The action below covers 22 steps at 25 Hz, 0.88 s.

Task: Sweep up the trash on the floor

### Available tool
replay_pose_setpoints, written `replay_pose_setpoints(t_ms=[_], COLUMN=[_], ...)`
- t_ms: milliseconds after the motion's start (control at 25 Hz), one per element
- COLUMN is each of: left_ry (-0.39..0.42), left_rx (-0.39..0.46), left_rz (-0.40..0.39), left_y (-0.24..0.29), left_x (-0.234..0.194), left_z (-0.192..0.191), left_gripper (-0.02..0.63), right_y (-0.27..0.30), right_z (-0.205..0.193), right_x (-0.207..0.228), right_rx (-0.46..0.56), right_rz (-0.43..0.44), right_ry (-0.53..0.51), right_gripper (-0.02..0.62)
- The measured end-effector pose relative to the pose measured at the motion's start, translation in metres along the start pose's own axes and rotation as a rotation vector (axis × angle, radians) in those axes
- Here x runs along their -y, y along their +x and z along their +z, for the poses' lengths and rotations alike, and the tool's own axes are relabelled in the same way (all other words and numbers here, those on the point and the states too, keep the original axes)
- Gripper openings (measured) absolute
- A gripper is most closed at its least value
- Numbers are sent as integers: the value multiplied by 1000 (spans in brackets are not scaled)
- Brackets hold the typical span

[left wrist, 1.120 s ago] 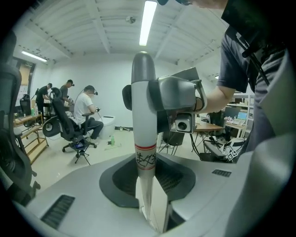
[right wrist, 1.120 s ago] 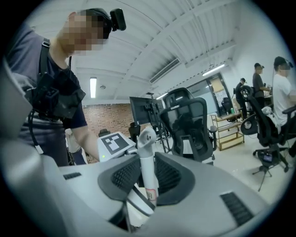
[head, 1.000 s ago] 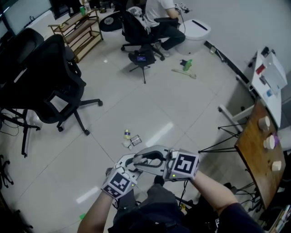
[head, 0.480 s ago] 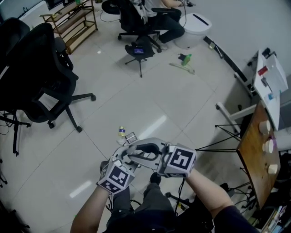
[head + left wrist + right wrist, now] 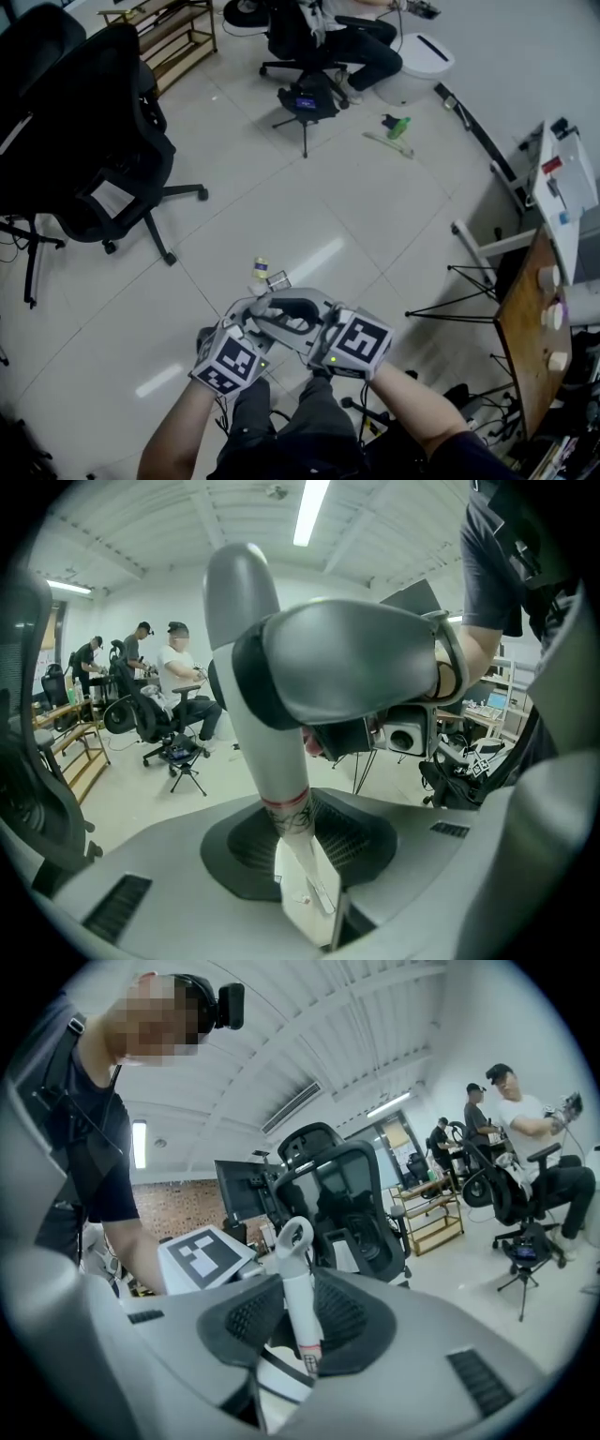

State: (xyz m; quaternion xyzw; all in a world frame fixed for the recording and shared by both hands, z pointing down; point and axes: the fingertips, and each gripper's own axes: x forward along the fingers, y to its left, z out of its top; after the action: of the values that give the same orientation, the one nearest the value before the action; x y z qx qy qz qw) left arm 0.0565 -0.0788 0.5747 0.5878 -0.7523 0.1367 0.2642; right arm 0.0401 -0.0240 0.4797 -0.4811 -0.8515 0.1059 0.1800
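The trash, a small bottle (image 5: 261, 267) and a wrapper (image 5: 277, 279), lies on the pale tiled floor just beyond my two grippers. They sit side by side low in the head view, the left gripper (image 5: 246, 326) beside the right gripper (image 5: 298, 323). In the left gripper view my left gripper (image 5: 300, 855) is shut on a white handle (image 5: 272, 761) with a red band. In the right gripper view my right gripper (image 5: 300, 1335) is shut on a thin white handle (image 5: 298, 1297) that ends in a loop. The lower ends of both handles are hidden.
A black office chair (image 5: 94, 141) stands to the left. A small tripod (image 5: 307, 103) and a seated person (image 5: 337, 37) are at the far end, with a green item (image 5: 398, 124) on the floor nearby. A white table (image 5: 562, 178) and a wooden board (image 5: 534, 328) line the right side.
Both grippers, still close together, have drifted a little left and lower in the head view. The trash now lies nearer to them. Both grips look unchanged.
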Motion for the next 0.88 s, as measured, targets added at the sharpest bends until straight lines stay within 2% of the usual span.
replay_pose_setpoints(t_ms=[240, 560, 880], left_ry=[29, 79, 113], left_rx=[-6, -41, -16], left_rz=[0, -9, -20], left_y=[-3, 1, 12], left_x=[-18, -43, -61], left_z=[-3, -1, 12], left_gripper=[87, 91, 92], right_y=[18, 30, 30], right_z=[1, 13, 24], right_x=[10, 33, 56], right_rx=[-13, 68, 105], right_rz=[-3, -152, -217], right_ry=[1, 13, -4], right_gripper=[117, 117, 117])
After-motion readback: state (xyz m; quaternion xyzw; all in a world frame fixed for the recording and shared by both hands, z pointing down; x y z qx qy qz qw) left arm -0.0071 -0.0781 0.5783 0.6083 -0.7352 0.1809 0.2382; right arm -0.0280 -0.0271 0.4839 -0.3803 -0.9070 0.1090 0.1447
